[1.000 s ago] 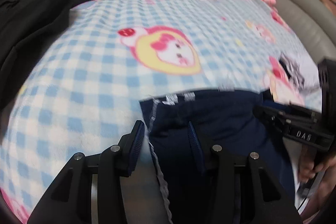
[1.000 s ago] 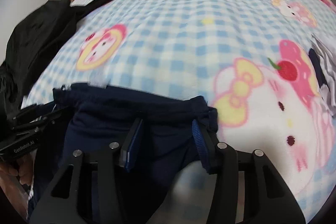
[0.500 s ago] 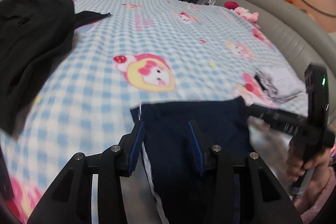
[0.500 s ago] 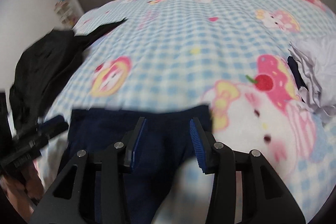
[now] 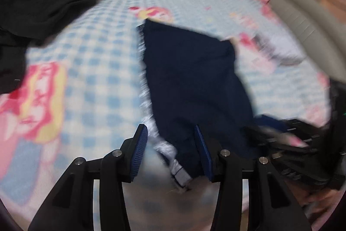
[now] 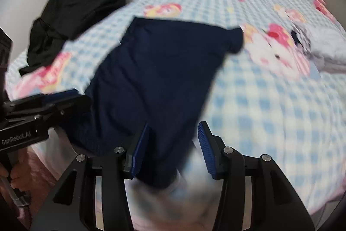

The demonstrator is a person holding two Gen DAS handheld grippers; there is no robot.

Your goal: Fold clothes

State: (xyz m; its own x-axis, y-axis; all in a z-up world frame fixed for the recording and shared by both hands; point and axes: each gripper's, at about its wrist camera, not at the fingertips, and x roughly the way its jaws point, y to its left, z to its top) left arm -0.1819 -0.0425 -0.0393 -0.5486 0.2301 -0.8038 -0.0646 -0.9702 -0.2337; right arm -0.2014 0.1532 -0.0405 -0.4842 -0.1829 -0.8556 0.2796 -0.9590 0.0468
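Note:
A navy blue garment point(image 5: 194, 77) lies spread on the blue-checked cartoon blanket point(image 5: 90, 70), reaching from the bed's near edge toward its middle; it also shows in the right wrist view point(image 6: 164, 70). My left gripper point(image 5: 170, 153) is open, its blue pads on either side of the garment's near left corner with a wide gap. My right gripper point(image 6: 173, 148) is open over the near right corner. The other gripper shows at the right edge of the left wrist view point(image 5: 302, 144) and at the left edge of the right wrist view point(image 6: 39, 109). Both views are motion-blurred.
A black garment point(image 5: 43, 1) is heaped at the far left of the bed, also in the right wrist view point(image 6: 77, 14). A pale grey-white garment pile point(image 6: 324, 47) lies at the right. A grey padded headboard point(image 5: 302, 14) runs along the right side.
Both grippers have pulled back toward the near edge of the bed. The navy garment now lies stretched out flat and long on the blanket; earlier only its top edge showed close to the fingers.

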